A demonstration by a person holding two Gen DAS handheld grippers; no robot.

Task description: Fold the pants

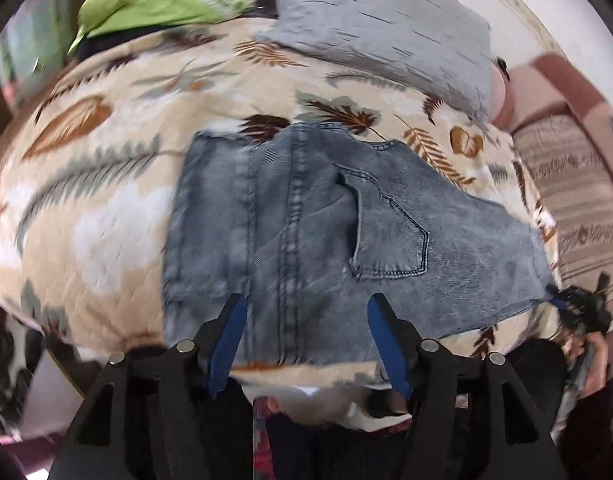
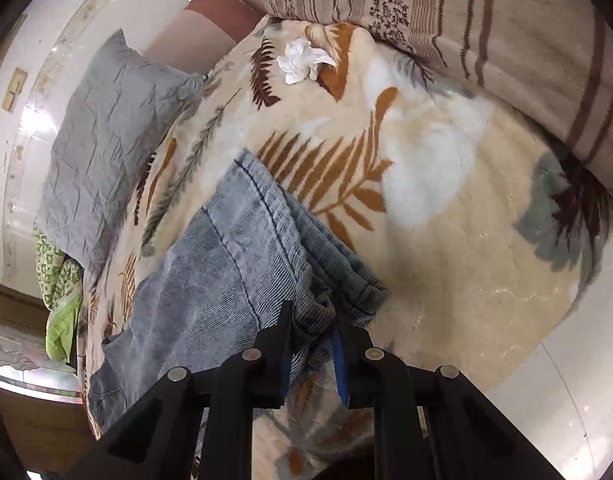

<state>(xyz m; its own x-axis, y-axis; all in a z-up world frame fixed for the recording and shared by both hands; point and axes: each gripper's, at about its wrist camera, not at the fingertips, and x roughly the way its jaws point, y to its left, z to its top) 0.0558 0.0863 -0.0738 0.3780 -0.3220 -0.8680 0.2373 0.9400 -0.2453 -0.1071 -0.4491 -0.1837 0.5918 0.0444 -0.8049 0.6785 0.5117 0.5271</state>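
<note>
The pants [image 1: 306,232], grey-blue denim, lay folded on a bed covered by a cream blanket [image 1: 106,208] printed with brown and grey leaves, their back pocket [image 1: 390,236] facing up in the left wrist view. The left gripper [image 1: 306,308] hung above the near edge of the denim with its blue-padded fingers [image 1: 230,328] spread apart and nothing between them; they did not press on the cloth. The right gripper [image 2: 312,320] stood at the far right corner of the pants, where its fingers [image 2: 280,332] were clamped tight on a bunched fold of denim near the hem. In the left wrist view that same gripper showed at the right edge of the folded cloth, with part of a hand [image 1: 590,364] behind it. A grey pillow [image 2: 106,136] rested at the head of the bed against a white wall, a green cloth [image 1: 146,8] lay beside it, and a striped beige blanket [image 2: 466,28] was heaped along the bed's far side. A crumpled white tissue [image 2: 302,60] sat on the blanket, well apart from the pants.
</note>
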